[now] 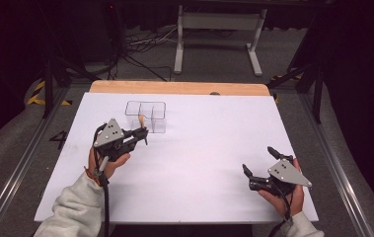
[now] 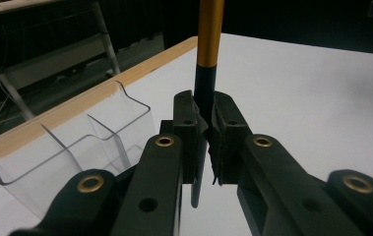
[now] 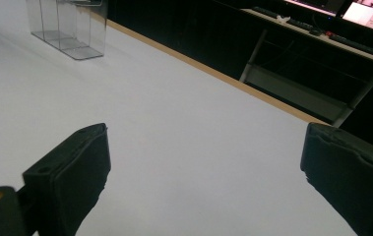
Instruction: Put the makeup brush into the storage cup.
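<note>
Black right tongs (image 1: 257,165), lower right of the high view: jaws spread wide, nothing between them, resting on the white table (image 1: 199,163). Left tongs (image 1: 142,134), left of centre: jaws closed on a pen (image 2: 204,73), black lower barrel, orange-gold upper part, held upright with its tip just off the table. Clear plastic organiser (image 1: 146,116), upper centre, divided into compartments, just beyond the left tongs; compartments appear unfilled. Status, as judged: pen picked up and brought beside the organiser; lowering it into a compartment and releasing remain
</note>
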{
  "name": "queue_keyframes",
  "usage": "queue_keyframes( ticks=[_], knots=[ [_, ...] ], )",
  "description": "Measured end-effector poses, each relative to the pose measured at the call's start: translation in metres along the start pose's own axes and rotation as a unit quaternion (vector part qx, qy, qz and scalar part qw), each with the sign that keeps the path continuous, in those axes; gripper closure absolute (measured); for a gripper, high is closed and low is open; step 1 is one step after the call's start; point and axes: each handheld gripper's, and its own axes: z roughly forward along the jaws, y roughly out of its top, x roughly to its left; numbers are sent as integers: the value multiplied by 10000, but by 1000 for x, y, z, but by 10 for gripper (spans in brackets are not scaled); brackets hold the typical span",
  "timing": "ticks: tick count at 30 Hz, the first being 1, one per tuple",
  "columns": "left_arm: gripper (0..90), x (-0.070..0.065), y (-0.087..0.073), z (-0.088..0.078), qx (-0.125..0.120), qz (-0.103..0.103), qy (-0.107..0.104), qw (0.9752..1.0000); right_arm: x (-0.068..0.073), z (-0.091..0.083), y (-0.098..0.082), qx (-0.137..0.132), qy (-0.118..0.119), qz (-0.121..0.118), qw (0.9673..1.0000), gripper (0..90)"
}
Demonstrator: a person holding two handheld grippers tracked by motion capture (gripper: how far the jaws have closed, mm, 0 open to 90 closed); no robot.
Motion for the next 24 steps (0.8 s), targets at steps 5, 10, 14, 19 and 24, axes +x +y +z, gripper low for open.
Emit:
queue_keyframes(
  ticks=[5, 10, 14, 19, 24],
  knots=[
    [829, 7, 7, 0, -30, -8, 68, 10000, -3, -2, -2, -9, -35, 40, 10000, 55],
    [828, 17, 16, 1, -44, 24, 156, 9999, -5, -4, -2, -25, -44, 58, 10000, 54],
    [828, 21, 20, 2, -32, 13, 192, 9998, -7, -4, -3, -55, -50, 95, 9999, 55],
    [829, 28, 28, 4, -99, -26, 266, 9996, -8, -4, -3, -97, -37, 107, 9999, 57],
    [828, 32, 35, 8, -135, -27, 289, 9995, -9, -3, -3, -96, -53, 150, 9998, 60]
  ],
)
